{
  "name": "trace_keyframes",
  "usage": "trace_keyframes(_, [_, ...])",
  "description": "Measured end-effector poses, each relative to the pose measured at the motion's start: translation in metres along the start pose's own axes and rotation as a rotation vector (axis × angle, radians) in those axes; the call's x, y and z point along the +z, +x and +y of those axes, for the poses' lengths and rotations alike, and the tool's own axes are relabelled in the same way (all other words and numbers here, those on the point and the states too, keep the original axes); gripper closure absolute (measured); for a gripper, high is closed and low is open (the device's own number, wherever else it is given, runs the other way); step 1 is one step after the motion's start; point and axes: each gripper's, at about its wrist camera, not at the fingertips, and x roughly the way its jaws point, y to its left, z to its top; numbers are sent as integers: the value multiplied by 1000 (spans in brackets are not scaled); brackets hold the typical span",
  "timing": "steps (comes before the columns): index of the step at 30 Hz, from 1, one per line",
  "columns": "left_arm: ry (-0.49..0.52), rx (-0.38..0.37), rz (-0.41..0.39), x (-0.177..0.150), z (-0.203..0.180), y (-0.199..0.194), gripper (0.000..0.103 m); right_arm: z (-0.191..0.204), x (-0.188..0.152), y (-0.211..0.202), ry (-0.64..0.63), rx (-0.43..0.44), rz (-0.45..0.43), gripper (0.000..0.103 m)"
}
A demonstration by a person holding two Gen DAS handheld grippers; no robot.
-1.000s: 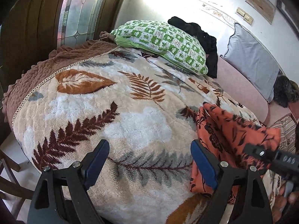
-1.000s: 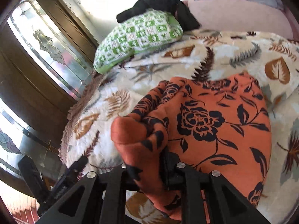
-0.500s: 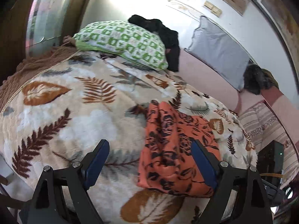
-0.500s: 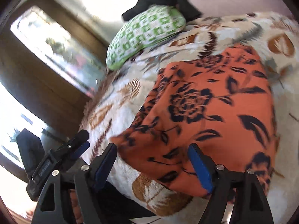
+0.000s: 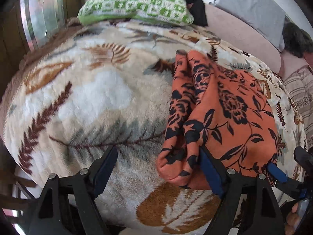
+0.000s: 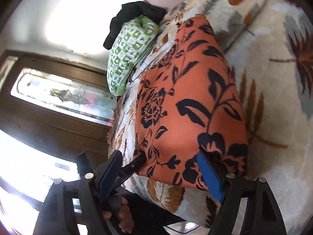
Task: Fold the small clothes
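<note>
The orange floral garment [image 5: 230,117] is lying part-folded on the bed's leaf-print blanket [image 5: 88,101], needing another fold, while both left gripper [image 5: 158,168] and right gripper [image 6: 160,174] are hovering wide open, gripping nothing.

Orange garment [image 5: 230,117] with black floral print, folded, lying flat on bed

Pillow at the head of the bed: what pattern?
Green-and-white checked print on the pillow, clearest in the left wrist view.

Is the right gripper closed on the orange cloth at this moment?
No, the right gripper is open: its blue pads stand wide apart at the near edge of the orange cloth, pinching nothing.
</note>
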Motion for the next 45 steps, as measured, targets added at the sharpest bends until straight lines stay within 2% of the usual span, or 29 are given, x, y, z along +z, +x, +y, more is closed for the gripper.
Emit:
trace_keyframes(2, [42,2,-81,11,-12,-24,19,4,6,-11,-10,14,-19,22])
trace_keyframes(4, [81,-32,-136,27,-25,-40,19,5,17,-31,-21,29,-60,22])
trace_keyframes(7, [175,-53,-183,49,-54,-40,19,-11,39,-55,13,-12,-110,19])
trace_keyframes(9, [242,3,-166,57,-69,-18,19,-33,53,-50,73,-44,-77,18])
trace_keyframes(11, [280,86,-116,57,-72,16,19,-50,59,-33,127,1,11,18])
trace_keyframes(12, [288,122,-59,55,-70,36,19,-54,59,-23,145,34,51,18])
trace_keyframes(13, [286,125,-12,50,-64,53,17,-56,57,-14,152,54,74,18])
trace_keyframes(15, [233,75,-15,44,-52,61,16,-58,55,4,145,18,117,18])
trace_keyframes(16, [215,64,-13,44,-48,61,16,-58,54,12,136,-13,135,22])
trace_keyframes(17, [212,63,-17,43,-47,60,16,-53,54,15,107,-51,150,41])
trace_keyframes(19, [224,58,-25,42,-47,61,16,-33,52,16,18,-117,149,60])
trace_keyframes(21, [213,46,-28,41,-43,62,14,-10,50,13,-71,-195,119,65])
trace_keyframes(23, [189,14,-16,41,-39,66,14,-7,42,26,-165,-338,155,65])
trace_keyframes(24, [183,7,-17,41,-37,67,13,-13,41,34,-167,-365,189,64])
trace_keyframes(25, [184,0,-20,42,-37,66,13,-19,44,33,-124,-310,188,58])
trace_keyframes(26, [184,-5,-21,42,-37,65,13,-21,47,27,-83,-263,180,47])
trace_keyframes(29, [178,-16,-26,41,-36,65,13,-15,66,-4,-26,-121,53,23])
trace_keyframes(31, [172,-25,-26,41,-35,66,13,-13,81,-5,-24,-108,24,19])
trace_keyframes(32, [169,-30,-25,41,-34,66,13,-19,91,3,4,-124,36,18])
trace_keyframes(34, [159,-41,-21,41,-32,67,13,-35,105,28,72,-100,105,19])
trace_keyframes(35, [156,-45,-21,41,-31,67,13,-41,108,42,91,-96,150,34])
trace_keyframes(37, [151,-57,-20,40,-28,68,13,-16,108,48,-39,-207,146,63])
trace_keyframes(38, [147,-64,-20,40,-27,68,12,3,104,42,-125,-243,125,68])
trace_keyframes(39, [139,-63,-19,41,-26,69,11,17,100,40,-176,-270,107,69])
trace_keyframes(41, [131,-72,-9,41,-27,71,10,10,96,48,-181,-344,123,69])
trace_keyframes(42, [132,-72,-10,41,-27,71,10,-3,98,52,-129,-345,144,68])
trace_keyframes(43, [134,-74,-12,41,-26,70,10,-13,100,48,-56,-295,135,60])
trace_keyframes(44, [131,-80,-11,41,-25,70,10,-15,102,40,-19,-236,115,41])
trace_keyframes(45, [126,-85,-9,41,-24,71,10,-11,103,33,-21,-206,82,31])
